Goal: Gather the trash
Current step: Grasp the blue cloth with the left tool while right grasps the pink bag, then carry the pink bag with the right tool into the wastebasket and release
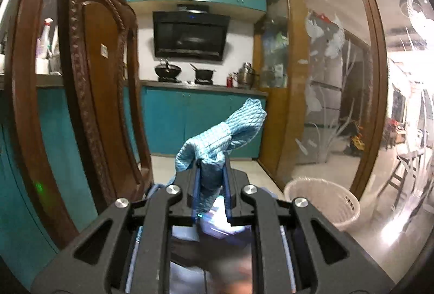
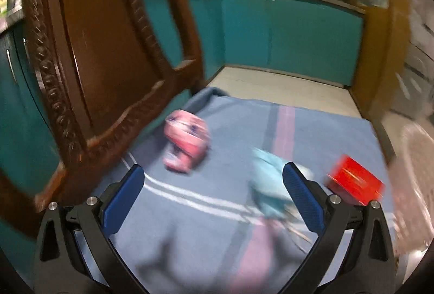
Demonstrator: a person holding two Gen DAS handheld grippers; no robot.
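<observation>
While left tool (image 1: 212,174) pinches cloth (image 1: 219,136), basket (image 1: 322,199) shows.

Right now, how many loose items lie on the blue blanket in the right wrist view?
3: a pink packet by the chair, a light-blue item mid-right, a red box at right. Others may be hidden.

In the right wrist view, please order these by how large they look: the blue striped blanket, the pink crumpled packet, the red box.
1. Blue striped blanket, by far the largest.
2. Pink crumpled packet and red box look about equal; motion blur prevents ranking them.
</observation>
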